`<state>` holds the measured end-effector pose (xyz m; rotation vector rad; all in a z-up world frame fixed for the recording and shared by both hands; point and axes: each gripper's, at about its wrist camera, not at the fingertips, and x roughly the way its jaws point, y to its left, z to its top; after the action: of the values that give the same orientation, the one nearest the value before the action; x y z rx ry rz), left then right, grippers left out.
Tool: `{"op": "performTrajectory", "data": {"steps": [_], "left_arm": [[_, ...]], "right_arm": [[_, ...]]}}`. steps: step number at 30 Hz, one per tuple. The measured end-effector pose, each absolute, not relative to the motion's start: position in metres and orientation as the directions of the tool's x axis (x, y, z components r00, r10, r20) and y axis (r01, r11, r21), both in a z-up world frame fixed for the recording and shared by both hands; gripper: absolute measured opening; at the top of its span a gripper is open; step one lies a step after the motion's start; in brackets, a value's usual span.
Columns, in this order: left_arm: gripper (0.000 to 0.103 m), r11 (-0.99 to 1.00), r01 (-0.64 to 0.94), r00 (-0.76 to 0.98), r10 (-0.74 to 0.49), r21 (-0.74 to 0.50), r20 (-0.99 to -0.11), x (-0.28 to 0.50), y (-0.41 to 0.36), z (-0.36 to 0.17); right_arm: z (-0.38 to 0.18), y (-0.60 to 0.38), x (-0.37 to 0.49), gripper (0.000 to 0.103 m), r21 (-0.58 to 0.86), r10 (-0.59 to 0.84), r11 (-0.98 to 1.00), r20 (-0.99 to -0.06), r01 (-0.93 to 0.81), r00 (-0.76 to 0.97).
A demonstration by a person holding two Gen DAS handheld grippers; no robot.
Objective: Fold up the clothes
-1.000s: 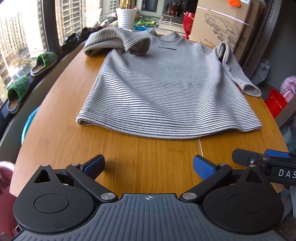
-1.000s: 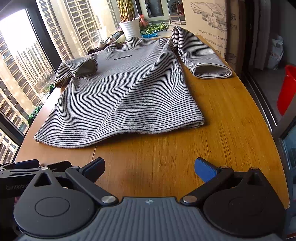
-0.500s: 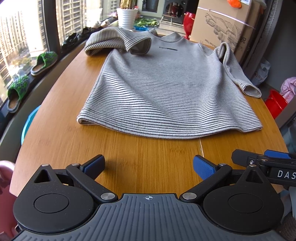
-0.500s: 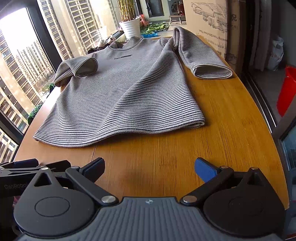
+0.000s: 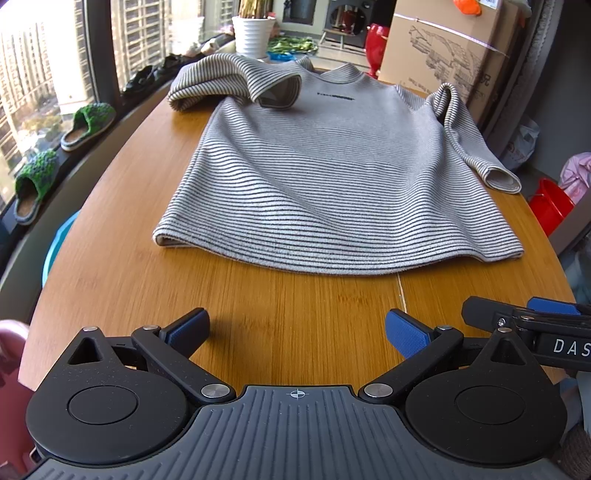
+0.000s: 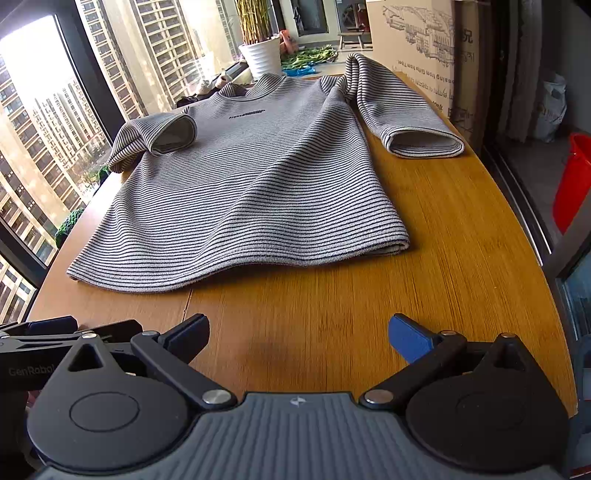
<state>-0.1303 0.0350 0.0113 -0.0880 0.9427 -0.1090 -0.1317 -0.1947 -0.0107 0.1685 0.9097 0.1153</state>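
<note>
On the wooden table point(image 5: 110, 266) the striped sweater point(image 5: 332, 177) lies flat, hem nearest me. I judge nothing is folded yet. Short of that hem, my left gripper point(image 5: 297, 330) and right gripper point(image 6: 298, 332) hang wide and empty. I'd pinch both hem corners evenly, catching both layers.

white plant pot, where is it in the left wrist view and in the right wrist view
Left wrist view: the white plant pot stands at the top, left of centre, behind the striped sweater, beyond its folded-in sleeve.
Right wrist view: the white plant pot is at the top, just left of centre, behind the sweater's collar.
Shared landmark: the small dark print on the sweater's chest.
</note>
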Motion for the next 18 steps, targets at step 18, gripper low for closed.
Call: {"op": "performTrajectory", "data": {"steps": [18], "left_arm": [[0.103, 0.991, 0.059, 0.581, -0.131, -0.119, -0.803, -0.1292, 0.0318, 0.0101]], "right_arm": [[-0.0116, -0.1952, -0.1326, 0.103, 0.197, 0.174, 0.980, -0.769, -0.030, 0.615]]}}
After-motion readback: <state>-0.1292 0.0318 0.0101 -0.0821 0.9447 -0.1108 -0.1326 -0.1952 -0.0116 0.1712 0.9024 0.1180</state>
